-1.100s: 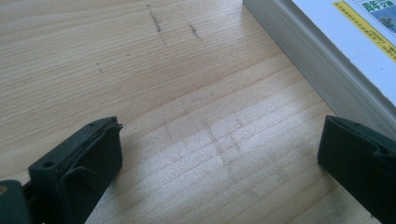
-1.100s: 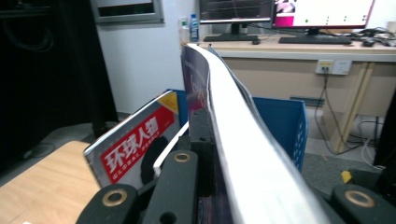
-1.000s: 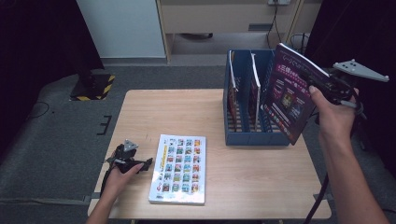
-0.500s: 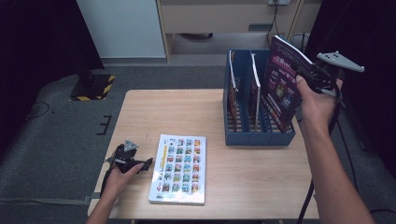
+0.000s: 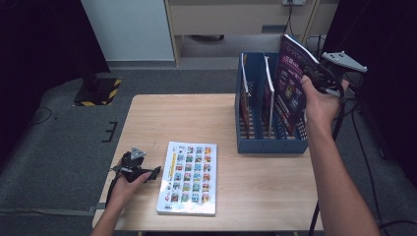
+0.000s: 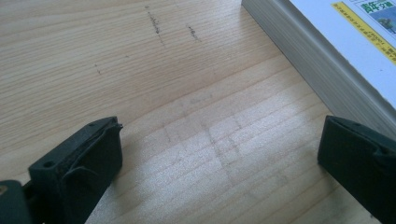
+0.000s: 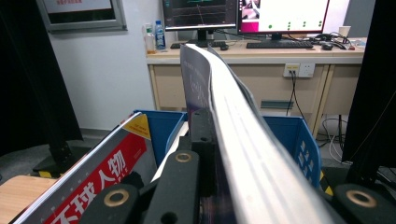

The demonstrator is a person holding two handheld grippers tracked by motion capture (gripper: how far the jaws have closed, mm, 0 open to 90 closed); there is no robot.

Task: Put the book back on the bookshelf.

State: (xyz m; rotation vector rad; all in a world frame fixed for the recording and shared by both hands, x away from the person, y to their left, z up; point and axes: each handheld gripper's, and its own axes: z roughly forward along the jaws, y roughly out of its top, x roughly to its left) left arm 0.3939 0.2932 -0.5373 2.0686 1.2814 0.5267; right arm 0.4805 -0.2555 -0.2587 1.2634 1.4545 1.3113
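Magazine (image 7: 135, 172) lettering "球人物", red cover.

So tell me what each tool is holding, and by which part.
The right tool grips the purple magazine by its right edge, above the blue file rack. The left tool holds nothing.

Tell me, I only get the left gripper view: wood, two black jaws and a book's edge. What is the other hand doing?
Observer: The right gripper is shut on a purple magazine, held upright over a blue file rack.
Operator: Anything in that rack?
Observer: Yes, a magazine with red lettering stands in the next slot.
Operator: And the book beside me?
Observer: Its cover is a grid of small colourful pictures, lying flat on the table.
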